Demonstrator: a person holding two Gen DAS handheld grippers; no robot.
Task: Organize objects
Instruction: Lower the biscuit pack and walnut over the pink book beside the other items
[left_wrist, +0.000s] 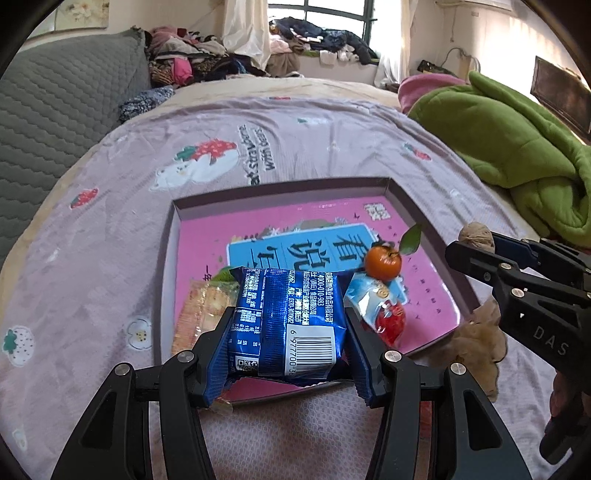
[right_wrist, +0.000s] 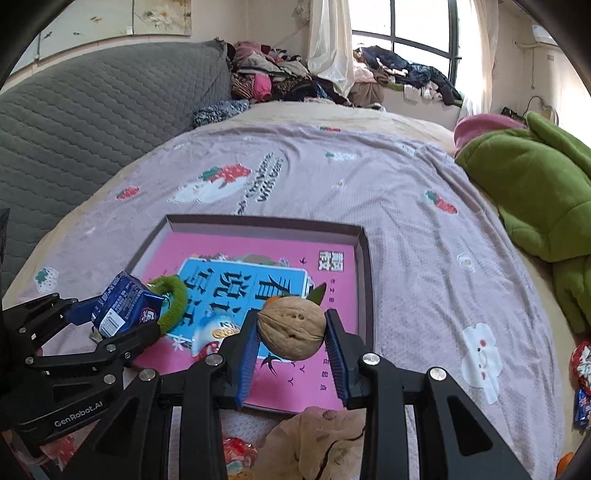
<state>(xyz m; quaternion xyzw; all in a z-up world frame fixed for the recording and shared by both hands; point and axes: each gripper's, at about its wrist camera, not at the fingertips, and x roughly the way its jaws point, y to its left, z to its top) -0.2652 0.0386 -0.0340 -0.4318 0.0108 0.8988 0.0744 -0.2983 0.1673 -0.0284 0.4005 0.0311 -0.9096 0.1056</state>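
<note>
Left gripper (left_wrist: 290, 332) is clamped on a blue foil snack packet (left_wrist: 288, 321), barcode side up, crinkled and shiny, hanging above the near edge of the pink-lined tray (left_wrist: 424, 206) on the bed (left_wrist: 110, 258). Right gripper (right_wrist: 291, 336) has its blue pads pressed on a walnut (right_wrist: 291, 328), tan and wrinkled, a small hole in its shell, over the tray's near right part. In the tray, a small orange fruit (left_wrist: 383, 260) with a green leaf sits at one o'clock from the packet; a red-and-blue wrapped sweet (left_wrist: 380, 310) lies just at three o'clock. An orange wrapper (left_wrist: 201, 314) at nine o'clock is half hidden behind the left finger. The packet's front can't be read from here.
</note>
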